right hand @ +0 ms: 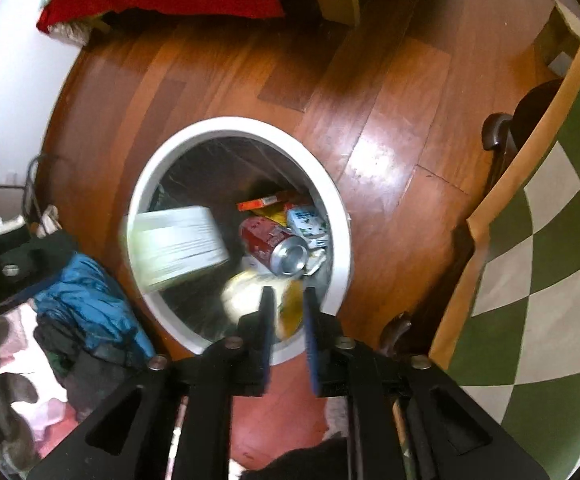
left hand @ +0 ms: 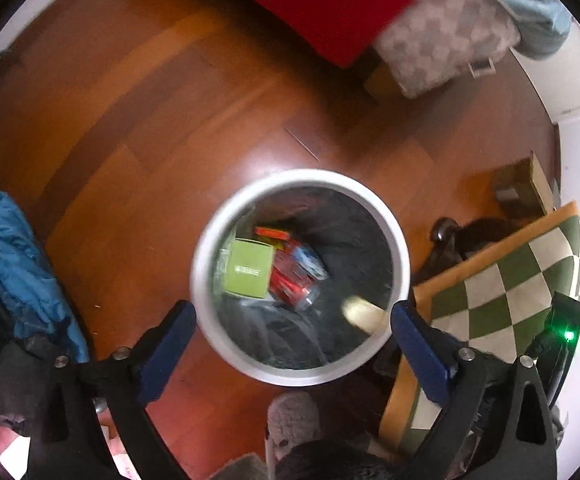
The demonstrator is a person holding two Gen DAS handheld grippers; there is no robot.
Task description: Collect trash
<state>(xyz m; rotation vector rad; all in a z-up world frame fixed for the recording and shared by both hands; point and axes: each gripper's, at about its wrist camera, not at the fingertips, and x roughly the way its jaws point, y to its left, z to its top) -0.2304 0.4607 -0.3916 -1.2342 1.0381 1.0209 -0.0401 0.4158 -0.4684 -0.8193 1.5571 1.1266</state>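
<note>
A round trash bin with a white rim (left hand: 302, 178) (right hand: 241, 124) and a dark liner stands on the wooden floor, and both grippers point down into it. Inside lie a green box (left hand: 247, 268), a red can (left hand: 294, 284) (right hand: 273, 246), an orange packet (right hand: 265, 201) and a blue-white wrapper (right hand: 308, 222). My left gripper (left hand: 294, 316) is wide open over the near rim with nothing between its fingers. My right gripper (right hand: 288, 300) is partly open; a blurred pale yellow piece (right hand: 245, 296) (left hand: 360, 312) shows just beyond its tips, in the bin mouth. In the right wrist view the box (right hand: 177, 244) is motion-blurred.
A green-and-white checkered mat with a tan edge (left hand: 502, 304) (right hand: 550, 240) lies right of the bin. A blue jacket and other clothes (left hand: 5, 256) (right hand: 89, 292) are piled on the left. A red blanket (left hand: 330, 0) hangs at the far side. A grey slipper (left hand: 294, 420) is beside the bin.
</note>
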